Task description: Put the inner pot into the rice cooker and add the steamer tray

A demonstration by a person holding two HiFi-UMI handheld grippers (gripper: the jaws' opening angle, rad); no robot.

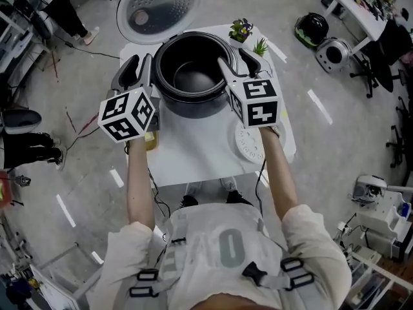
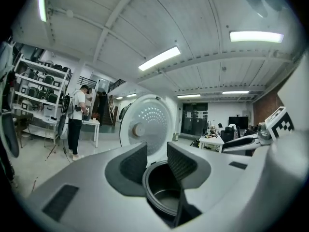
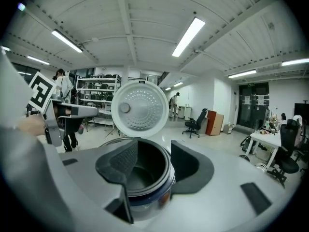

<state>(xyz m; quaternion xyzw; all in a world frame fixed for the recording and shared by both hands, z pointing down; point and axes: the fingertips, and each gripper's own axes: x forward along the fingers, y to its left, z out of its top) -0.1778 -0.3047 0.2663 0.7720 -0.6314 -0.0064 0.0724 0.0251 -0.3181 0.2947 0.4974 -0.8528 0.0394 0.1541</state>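
The dark inner pot [image 1: 190,76] hangs above the white table [image 1: 193,157], held by its rim from both sides. My left gripper [image 1: 139,62] is shut on the left rim, and in the left gripper view the rim [image 2: 161,178] passes between its fingers [image 2: 181,161]. On the right rim my right gripper [image 1: 235,55] is shut, one finger inside the pot [image 3: 145,173] and one outside. The rice cooker's white lid [image 1: 160,8] stands open behind the pot, which hides the cooker's body. The white perforated steamer tray [image 1: 248,142] lies flat on the table under my right wrist.
Two small potted plants [image 1: 242,30] stand at the table's back right corner. A small yellowish thing [image 1: 151,141] lies at the table's left edge. A person [image 1: 61,8] stands at the far left; chairs and gear [image 1: 332,53] sit on the floor to the right.
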